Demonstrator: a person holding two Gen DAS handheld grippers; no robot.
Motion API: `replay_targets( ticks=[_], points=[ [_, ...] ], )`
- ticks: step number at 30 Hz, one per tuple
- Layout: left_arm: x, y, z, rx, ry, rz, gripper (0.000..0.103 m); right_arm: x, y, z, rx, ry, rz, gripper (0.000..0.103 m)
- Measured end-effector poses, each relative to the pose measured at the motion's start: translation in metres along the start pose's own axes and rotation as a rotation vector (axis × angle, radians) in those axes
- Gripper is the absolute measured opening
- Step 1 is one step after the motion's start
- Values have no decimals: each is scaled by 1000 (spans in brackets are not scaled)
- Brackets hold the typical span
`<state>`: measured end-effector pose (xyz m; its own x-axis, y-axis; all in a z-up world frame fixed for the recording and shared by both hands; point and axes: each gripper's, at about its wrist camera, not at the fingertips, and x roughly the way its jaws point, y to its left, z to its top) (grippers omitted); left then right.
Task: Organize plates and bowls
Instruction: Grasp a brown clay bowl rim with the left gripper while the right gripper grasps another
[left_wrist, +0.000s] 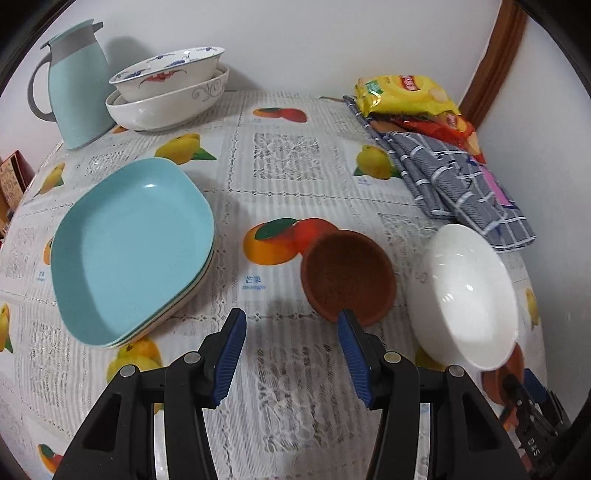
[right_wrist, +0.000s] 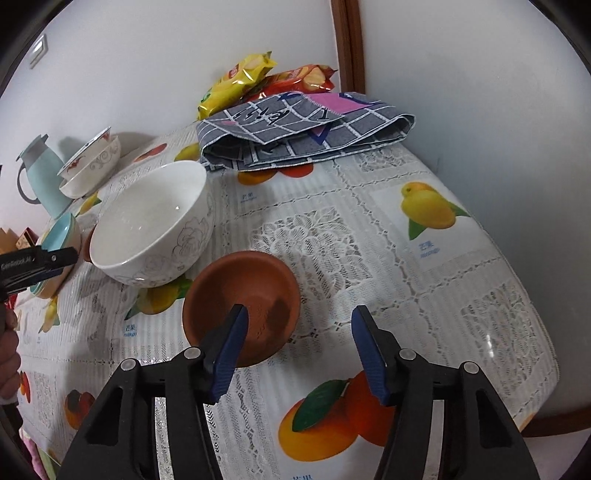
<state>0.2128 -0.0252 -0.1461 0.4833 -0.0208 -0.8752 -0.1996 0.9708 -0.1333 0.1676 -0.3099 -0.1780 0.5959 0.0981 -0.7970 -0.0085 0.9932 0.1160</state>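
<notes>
My left gripper (left_wrist: 291, 317) hangs open over the fruit-print tablecloth with nothing between its fingers. A small brown clay bowl (left_wrist: 349, 280) sits just beyond its right fingertip. A stack of pale blue plates (left_wrist: 129, 251) lies to the left, a plain white bowl (left_wrist: 465, 299) to the right. My right gripper (right_wrist: 300, 314) is open above a second brown clay bowl (right_wrist: 243, 302). Its left finger is over the bowl's hollow, its right finger outside the rim, and the pads are not pressing. The white bowl (right_wrist: 151, 229) with faint flower outlines stands just behind.
Two patterned bowls (left_wrist: 170, 88) are stacked at the back left beside a pale blue jug (left_wrist: 74, 85). Snack packets (left_wrist: 406, 92) and a folded checked cloth (left_wrist: 454, 177) fill the back right corner by the wall. The table's edge (right_wrist: 546, 369) curves close on the right.
</notes>
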Motion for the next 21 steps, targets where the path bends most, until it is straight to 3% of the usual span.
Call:
replay_targets(
  ticks=[6, 21],
  points=[
    [14, 2, 6, -36, -6, -33, 49, 10, -1, 0, 13, 11, 1, 58],
    [44, -15, 19, 17, 12, -63, 47, 19, 0, 4, -3, -23, -39, 58]
  ],
)
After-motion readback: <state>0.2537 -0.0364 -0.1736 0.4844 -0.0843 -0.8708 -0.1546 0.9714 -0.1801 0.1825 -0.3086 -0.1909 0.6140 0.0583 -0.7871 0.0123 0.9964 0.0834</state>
